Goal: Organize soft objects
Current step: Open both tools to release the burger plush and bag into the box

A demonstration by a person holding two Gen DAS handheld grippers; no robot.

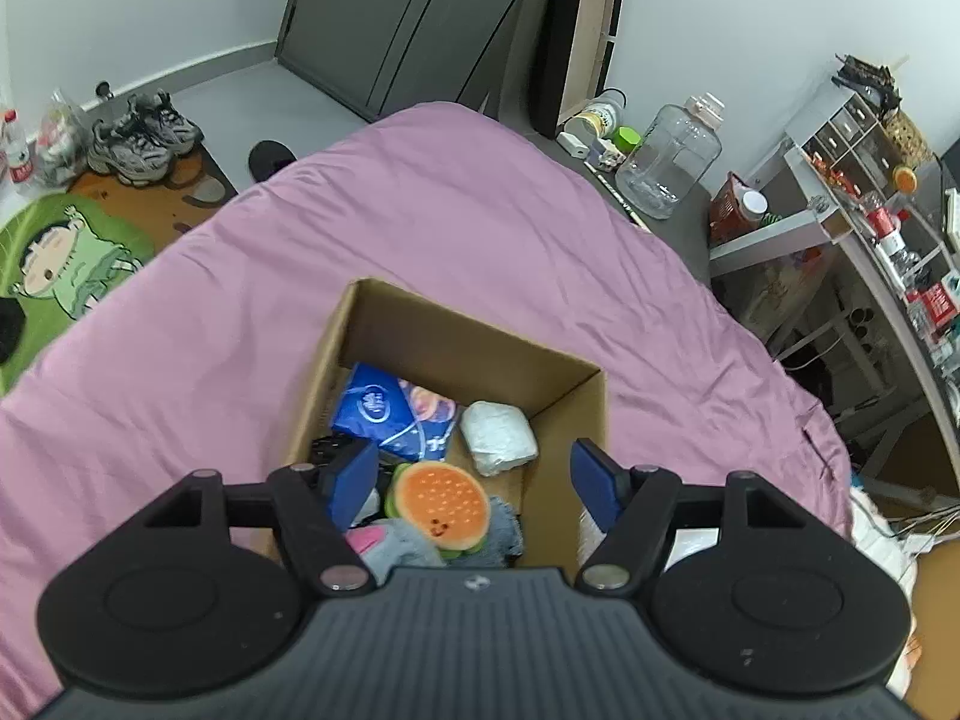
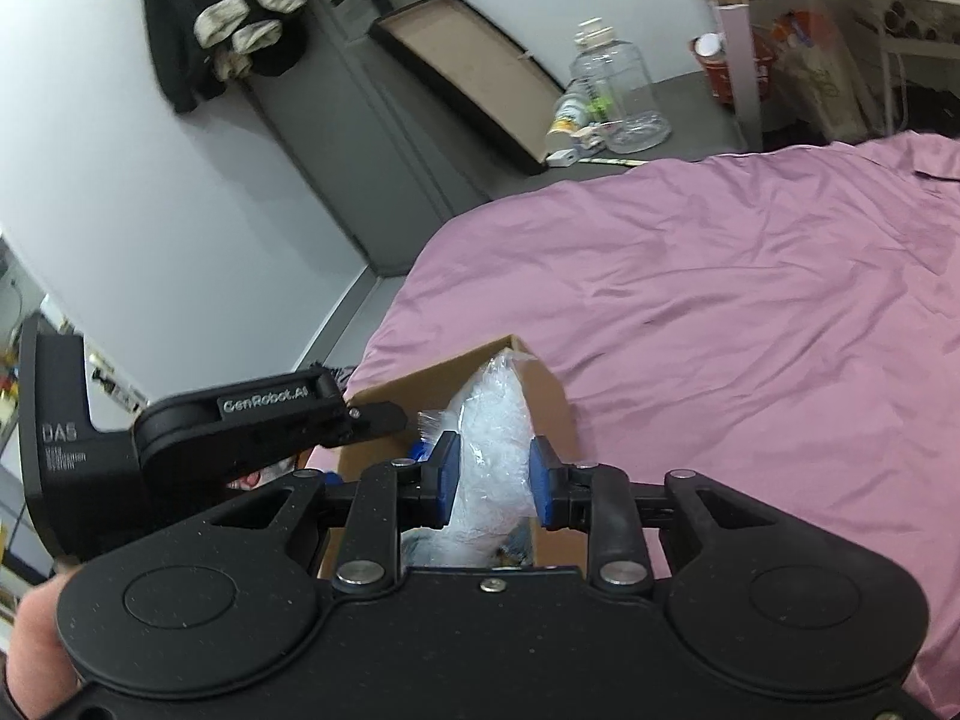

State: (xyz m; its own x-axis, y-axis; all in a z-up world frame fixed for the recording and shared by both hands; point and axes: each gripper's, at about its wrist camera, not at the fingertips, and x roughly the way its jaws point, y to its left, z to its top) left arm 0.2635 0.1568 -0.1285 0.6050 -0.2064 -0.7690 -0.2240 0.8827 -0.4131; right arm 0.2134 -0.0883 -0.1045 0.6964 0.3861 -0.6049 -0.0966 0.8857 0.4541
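Placing step: your right gripper (image 2: 492, 483) is clenched on the crinkly clear plastic-wrapped white bundle (image 2: 492, 444) over the open brown cardboard box (image 2: 543, 387). Left gripper (image 1: 474, 480) is released, empty. Next, lower toward 12 o'clock and release.

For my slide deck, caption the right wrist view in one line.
Right tongs clamp a clear plastic bag above the cardboard box on the pink bedsheet.

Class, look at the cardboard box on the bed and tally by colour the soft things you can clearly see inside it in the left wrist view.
Blue packet: 1
White bundle: 1
Orange burger plush: 1
Grey cloth: 1
Pink item: 1
Total: 5 in the cardboard box; a dark item by the left wall is unclear.
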